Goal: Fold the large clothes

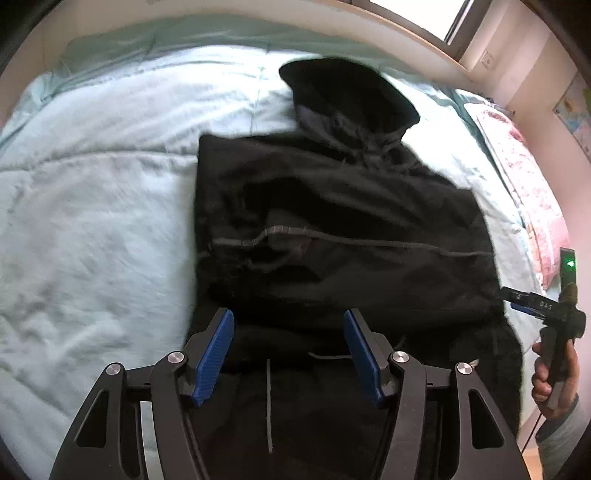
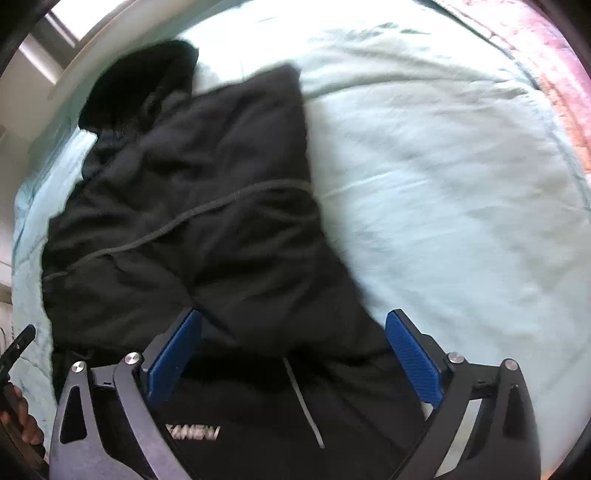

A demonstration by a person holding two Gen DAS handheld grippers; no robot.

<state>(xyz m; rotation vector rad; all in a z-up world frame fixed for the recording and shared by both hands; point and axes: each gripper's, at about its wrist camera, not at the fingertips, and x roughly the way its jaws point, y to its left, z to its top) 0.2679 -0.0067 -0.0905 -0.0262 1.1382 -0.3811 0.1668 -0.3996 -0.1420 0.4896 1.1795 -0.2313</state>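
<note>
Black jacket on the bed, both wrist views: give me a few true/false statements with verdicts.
1. The black jacket lies on a pale green quilt. True.
2. The left gripper is clamped shut on the fabric. False: its jaws stand apart above the jacket, nothing pinched between the pads.
3. The right gripper has its jaws spread wide. True.
4. The jacket's hood points toward the person. False: it lies at the far end, toward the window.
5. The jacket is spread fully flat with both sleeves out. False: it is already folded into a bulky bundle.
</note>
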